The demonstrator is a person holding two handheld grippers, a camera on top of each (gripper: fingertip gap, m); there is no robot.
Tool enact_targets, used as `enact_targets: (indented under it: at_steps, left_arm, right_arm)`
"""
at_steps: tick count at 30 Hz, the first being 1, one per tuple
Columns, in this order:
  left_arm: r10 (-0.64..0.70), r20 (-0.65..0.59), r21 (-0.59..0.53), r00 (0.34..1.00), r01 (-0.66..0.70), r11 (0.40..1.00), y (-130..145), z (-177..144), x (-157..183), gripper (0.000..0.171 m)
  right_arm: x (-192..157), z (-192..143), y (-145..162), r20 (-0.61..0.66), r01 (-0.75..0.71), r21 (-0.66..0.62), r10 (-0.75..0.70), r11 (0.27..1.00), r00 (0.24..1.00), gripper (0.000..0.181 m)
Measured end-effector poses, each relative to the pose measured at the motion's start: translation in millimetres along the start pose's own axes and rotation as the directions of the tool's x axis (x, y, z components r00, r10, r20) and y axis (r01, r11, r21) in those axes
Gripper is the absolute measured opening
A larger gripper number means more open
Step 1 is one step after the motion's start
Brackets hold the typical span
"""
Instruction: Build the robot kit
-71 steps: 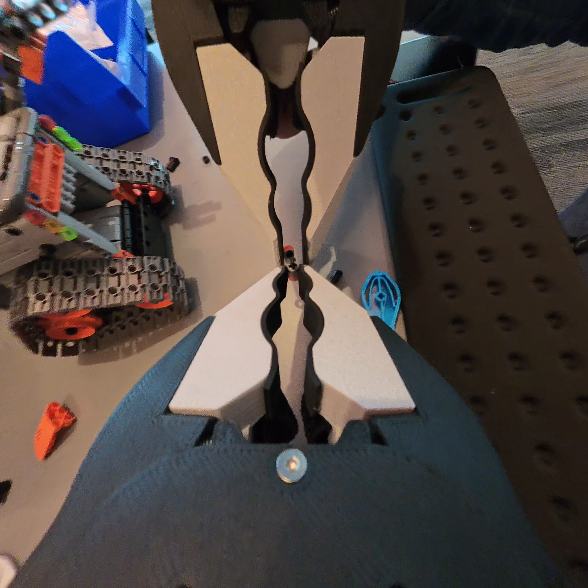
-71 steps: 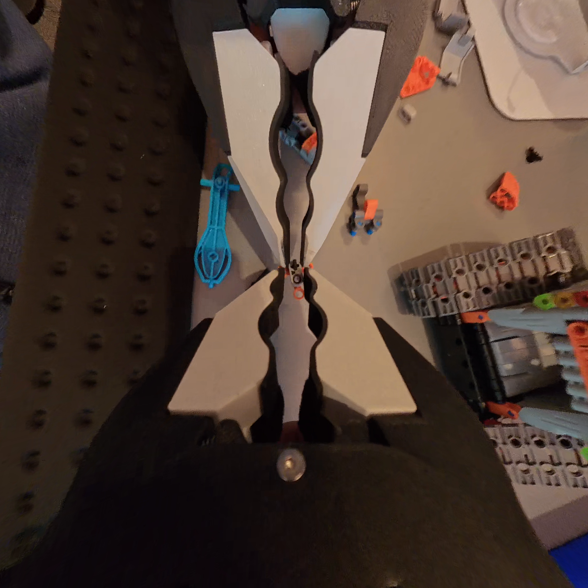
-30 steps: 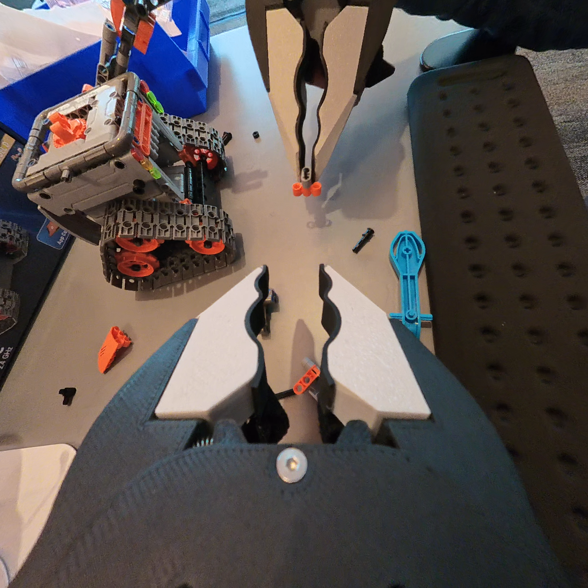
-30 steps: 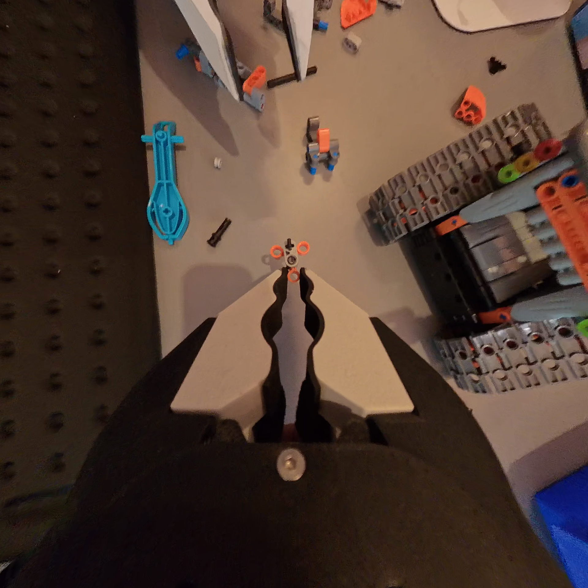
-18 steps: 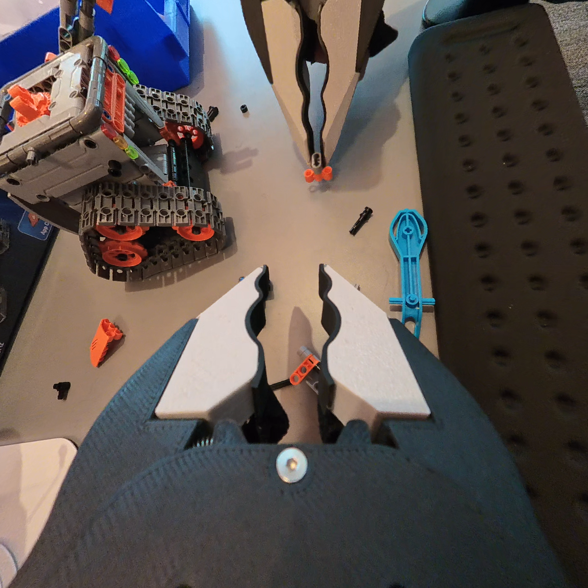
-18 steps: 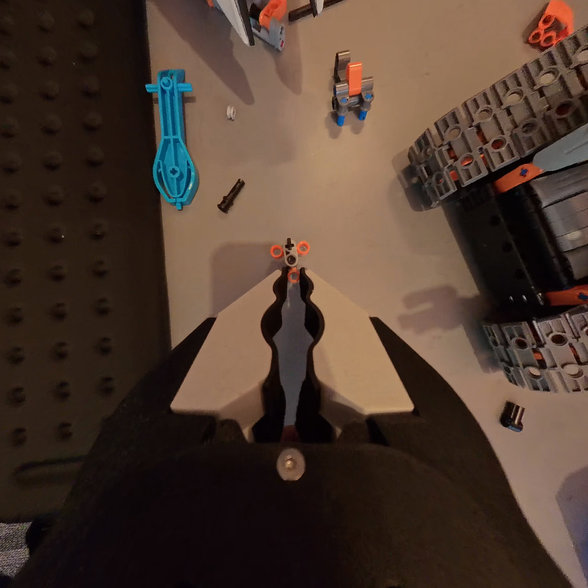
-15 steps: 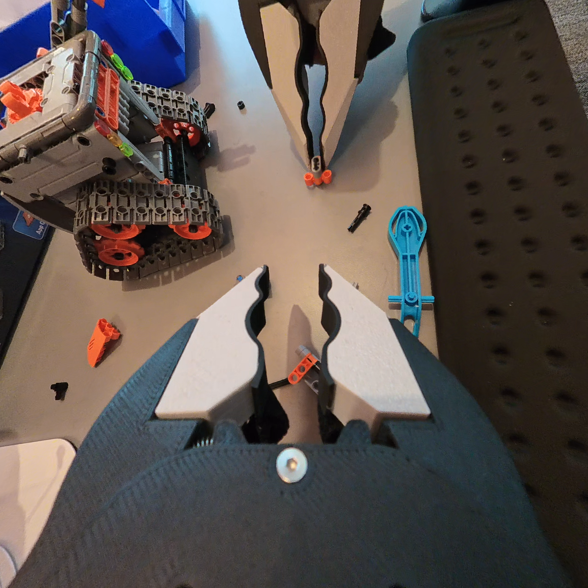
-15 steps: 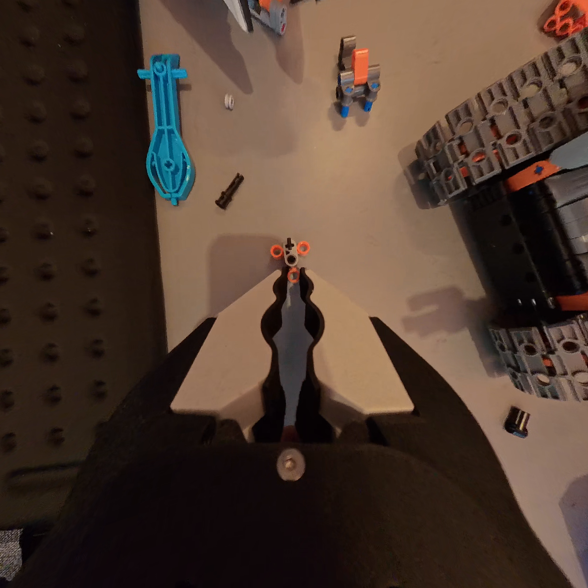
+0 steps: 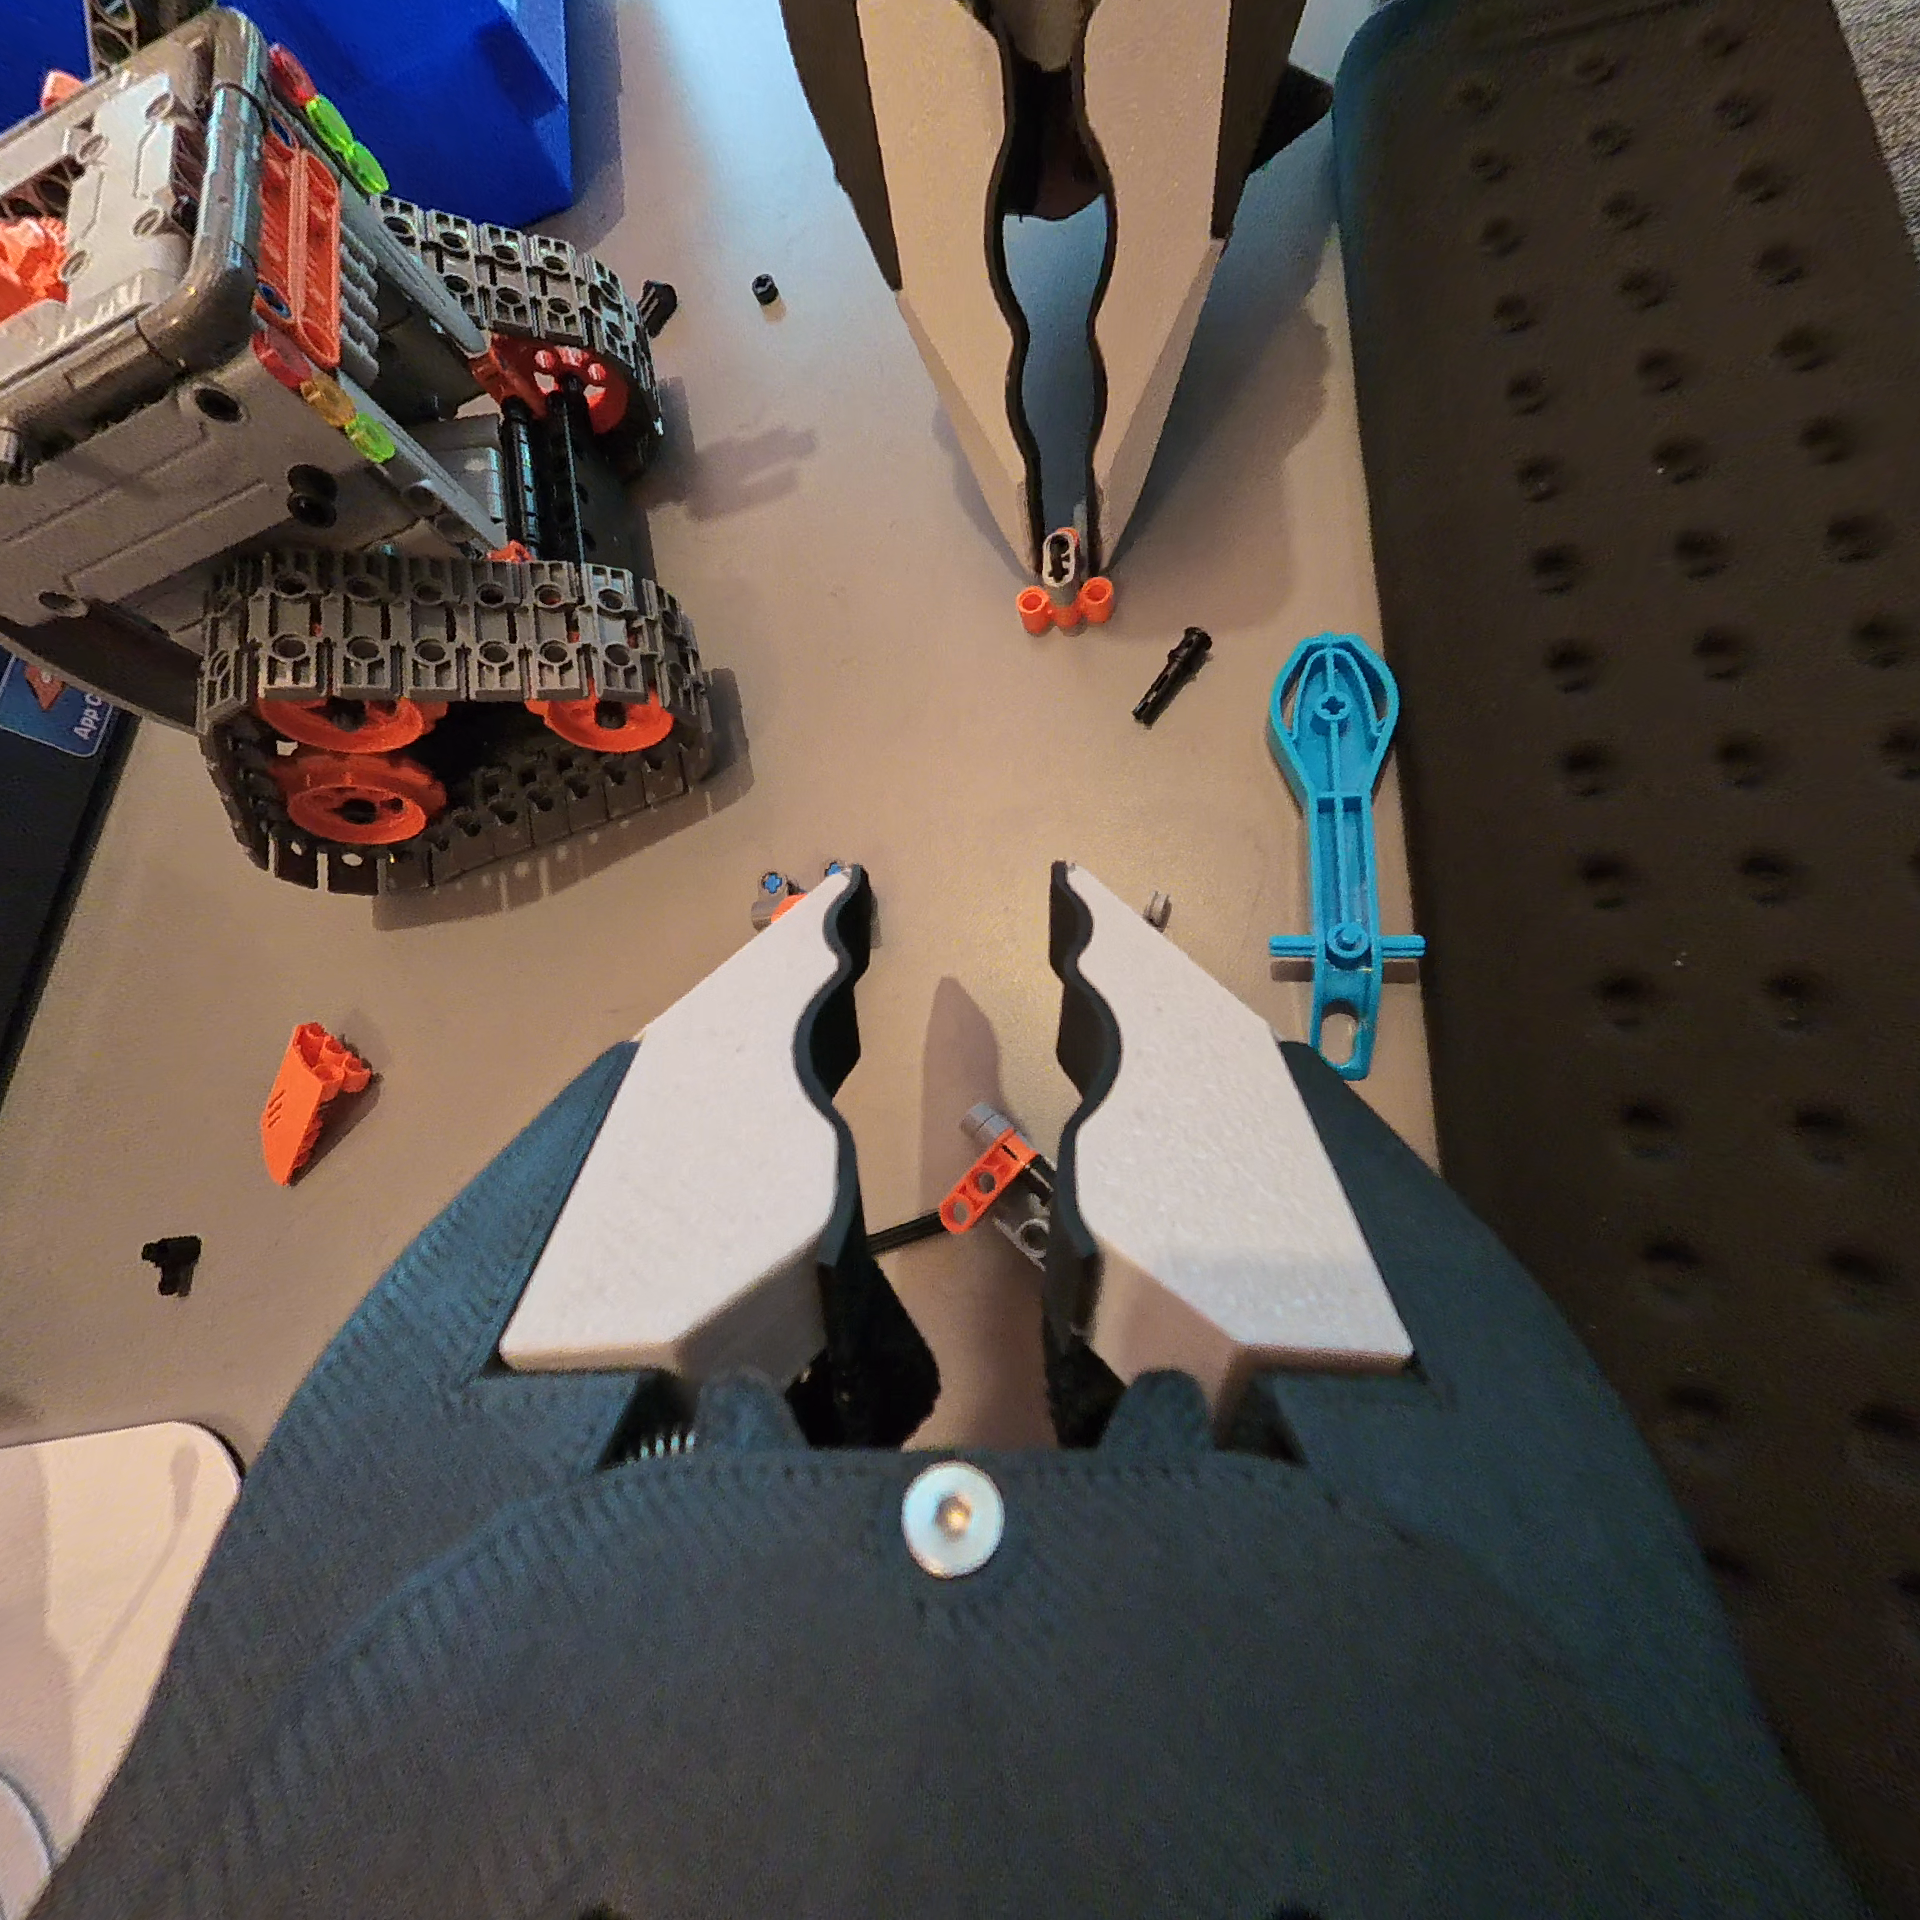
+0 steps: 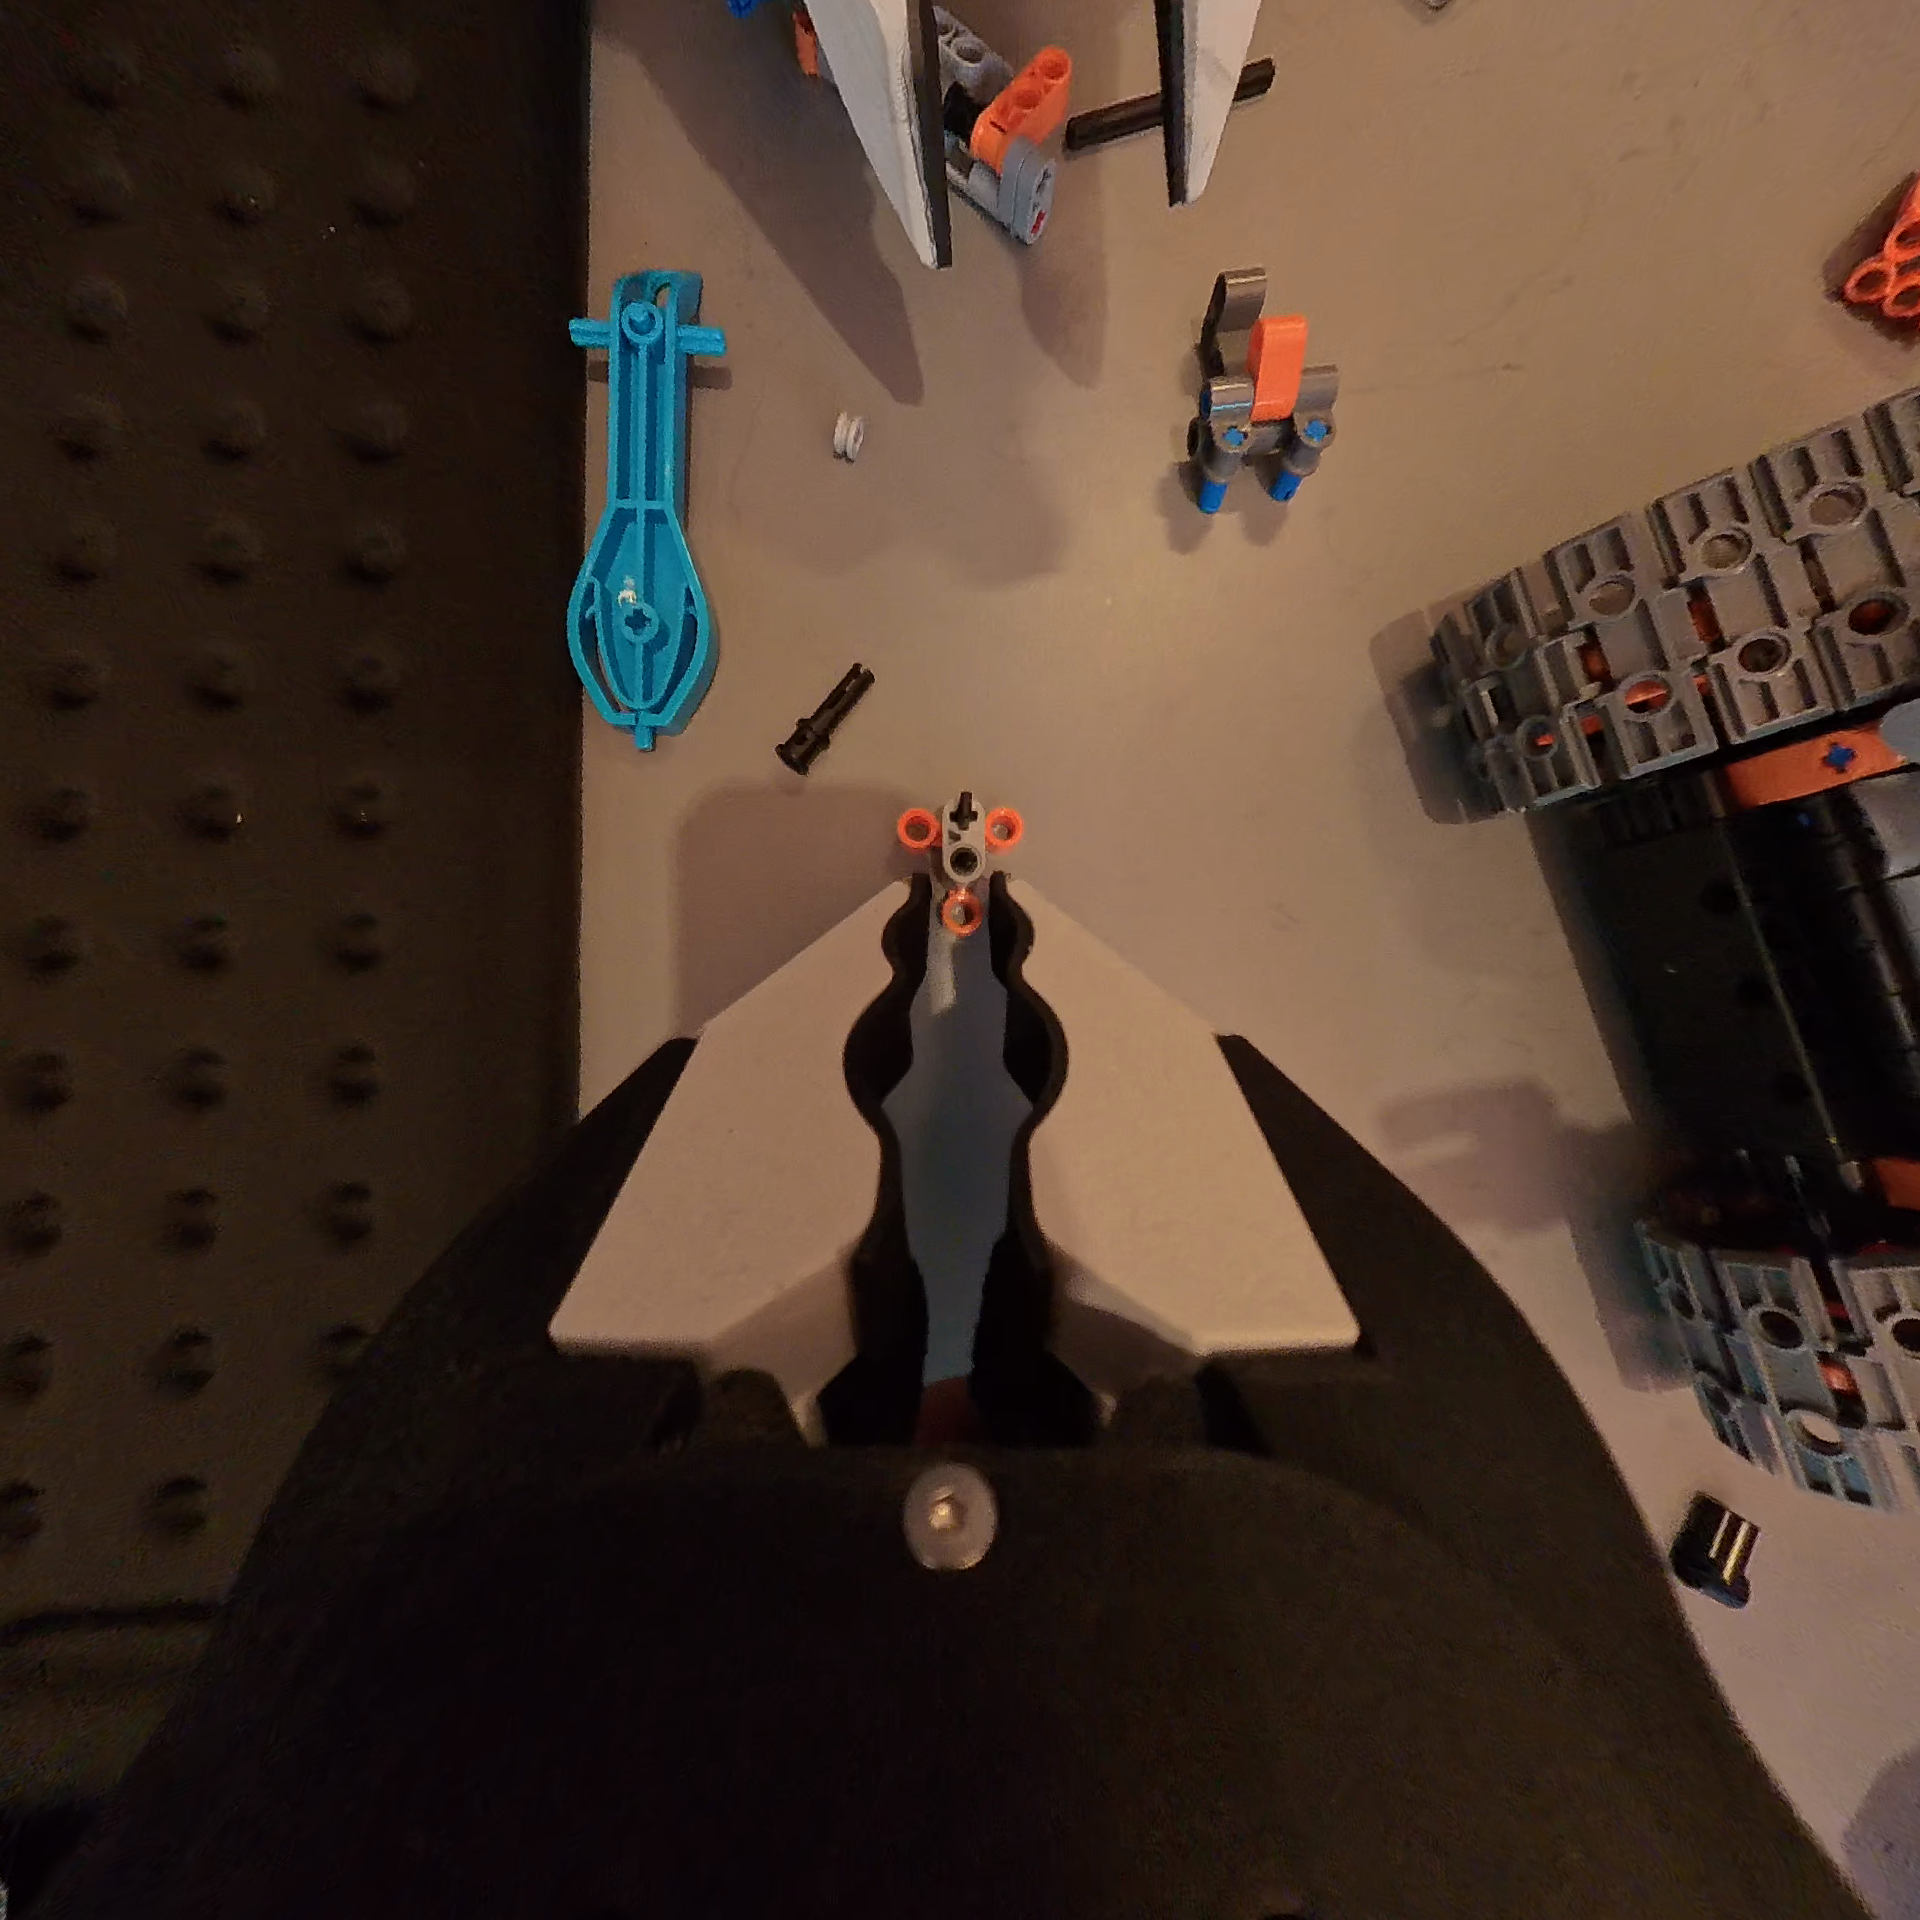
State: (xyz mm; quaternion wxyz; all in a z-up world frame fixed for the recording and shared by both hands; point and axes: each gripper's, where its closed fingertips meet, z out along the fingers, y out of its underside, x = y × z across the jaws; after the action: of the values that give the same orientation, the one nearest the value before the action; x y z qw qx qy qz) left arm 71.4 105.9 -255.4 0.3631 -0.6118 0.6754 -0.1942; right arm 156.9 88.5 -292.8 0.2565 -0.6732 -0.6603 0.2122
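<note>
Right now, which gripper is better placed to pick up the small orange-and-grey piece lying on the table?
Left. The left gripper is open, straddling the orange-and-grey piece; the right gripper is shut on a small connector.

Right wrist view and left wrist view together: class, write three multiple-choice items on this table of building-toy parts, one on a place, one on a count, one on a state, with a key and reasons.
1. Where does the turquoise plastic lever tool lie?
A. On the grey tabletop, beside the dark studded mat
B. On top of the tracked model
C. Inside the blue bin

2. How many orange rings show on the small grey-and-orange connector piece in the right wrist view?
A. One
B. Three
C. Six

3. How does the left gripper stand?
A. Shut on the black pin
B. Shut on the orange wedge
C. Open, holding nothing

Key: 1 A, the tool lies flat on the tabletop along the mat edge. 2 B, two rings flank the grey body and one sits below. 3 C, bare table shows between its fingers, while the right gripper pinches the connector.
</note>
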Motion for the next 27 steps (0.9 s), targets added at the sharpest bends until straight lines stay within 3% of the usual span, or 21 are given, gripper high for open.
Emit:
enact_targets:
  at_steps: [13, 22, 27]
  left_arm:
    - [-0.006, -0.006, -0.020, 1.000, 0.006, 1.000, 4.8, -6.3, -4.4, 0.035]
    - [0.042, -0.098, -0.096, 0.994, -0.051, 0.994, 16.1, -14.9, 14.4, 0.036]
    - [0.040, -0.113, -0.176, 0.993, -0.060, 0.983, 33.3, -45.0, 13.8, 0.037]
  right_arm:
    - [7.5, -30.9, -1.0, -0.110, -0.025, 0.051, 0.031, 0.998, 0.993, 0.018]
    - [-3.3, -44.1, -0.1, -0.146, -0.026, 0.073, 0.037, 0.997, 0.989, 0.018]
    - [-8.3, -45.5, -0.9, -0.159, -0.018, 0.084, 0.032, 0.996, 0.987, 0.018]
